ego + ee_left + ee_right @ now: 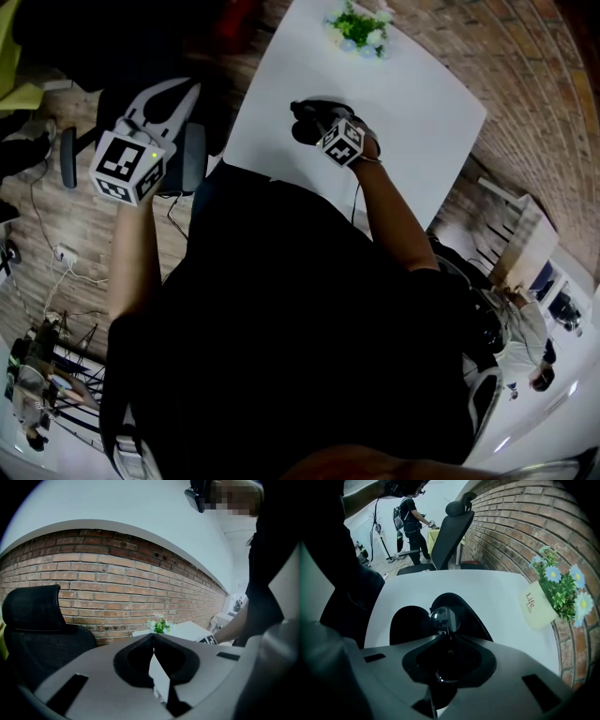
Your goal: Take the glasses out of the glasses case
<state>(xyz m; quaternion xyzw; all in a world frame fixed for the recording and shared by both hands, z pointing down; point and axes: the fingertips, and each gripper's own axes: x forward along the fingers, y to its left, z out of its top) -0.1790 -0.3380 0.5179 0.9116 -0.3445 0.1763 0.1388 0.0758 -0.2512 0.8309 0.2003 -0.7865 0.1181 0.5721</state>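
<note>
A black glasses case (408,623) lies open on the white table (497,597). My right gripper (446,634) is shut on the glasses (445,619); one round lens sticks out past the jaw tips just above the case. In the head view that right gripper (314,117) sits over the dark case (300,129) near the table's (412,103) left part. My left gripper (178,89) is held off the table's left side, above the floor. From the left gripper view, the left gripper (153,639) is shut with nothing in it and faces a brick wall.
A potted plant with blue-white flowers (560,588) stands at the table's far edge, also plant (359,28). A black office chair (187,155) stands left of the table, under my left gripper. Cables (56,253) lie on the wooden floor. A person (411,522) stands far behind.
</note>
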